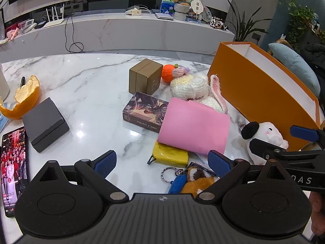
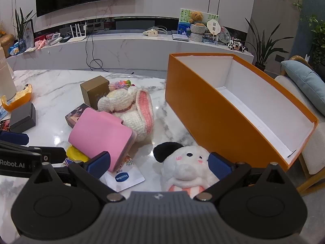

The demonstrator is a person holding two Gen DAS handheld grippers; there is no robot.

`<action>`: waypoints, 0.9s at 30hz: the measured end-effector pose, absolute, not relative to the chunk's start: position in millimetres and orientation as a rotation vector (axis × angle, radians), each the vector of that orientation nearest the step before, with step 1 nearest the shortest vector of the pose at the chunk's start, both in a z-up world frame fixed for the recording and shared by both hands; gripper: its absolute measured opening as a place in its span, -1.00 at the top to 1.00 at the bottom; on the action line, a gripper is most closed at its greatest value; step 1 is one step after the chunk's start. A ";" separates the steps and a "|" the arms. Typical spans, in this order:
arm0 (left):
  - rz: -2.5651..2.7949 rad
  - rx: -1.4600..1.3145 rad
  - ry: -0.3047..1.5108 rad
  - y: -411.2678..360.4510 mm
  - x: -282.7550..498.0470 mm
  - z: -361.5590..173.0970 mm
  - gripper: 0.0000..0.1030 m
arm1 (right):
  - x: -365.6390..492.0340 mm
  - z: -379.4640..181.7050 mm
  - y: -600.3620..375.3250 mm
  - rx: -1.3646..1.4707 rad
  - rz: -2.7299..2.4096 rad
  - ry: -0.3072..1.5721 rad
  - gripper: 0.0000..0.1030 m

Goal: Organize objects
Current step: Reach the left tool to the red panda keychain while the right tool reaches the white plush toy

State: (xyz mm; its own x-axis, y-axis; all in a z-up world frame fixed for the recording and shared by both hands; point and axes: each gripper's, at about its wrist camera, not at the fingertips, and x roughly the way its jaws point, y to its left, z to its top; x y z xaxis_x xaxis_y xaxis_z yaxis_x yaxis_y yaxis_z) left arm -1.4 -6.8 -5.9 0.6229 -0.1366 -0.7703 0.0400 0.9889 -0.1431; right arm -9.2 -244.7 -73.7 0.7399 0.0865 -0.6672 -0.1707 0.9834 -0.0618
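One orange box (image 2: 205,109) sits open, white inside, w/ nothing in it.

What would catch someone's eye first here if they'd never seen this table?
Probably the big orange box, open and empty, on the right side of the marble table. Next, the pink pouch leaning on the clutter mid-table, and the white plush toy lying between the open right gripper's fingers.

Right gripper (image 2: 159,163) spread wide above marble table (image 2: 61,89), white plush pig (image 2: 186,166) between blue fingers (image 2: 219,165), unpressed. Orange box (image 2: 205,118) open, just right of pig. Pink pouch (image 2: 101,136) leaning by crocheted bunny (image 2: 126,107).
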 end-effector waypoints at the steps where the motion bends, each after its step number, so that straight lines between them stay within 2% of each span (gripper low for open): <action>1: -0.104 -0.115 0.895 -7.0 -1.2 -6.2 -1.00 | -9.1 -73.7 -244.5 -0.124 0.140 0.725 -0.98; 27: -0.145 -0.123 0.959 -16.7 2.9 -20.6 -1.00 | -8.2 -83.8 -264.0 -0.121 0.096 0.753 -0.98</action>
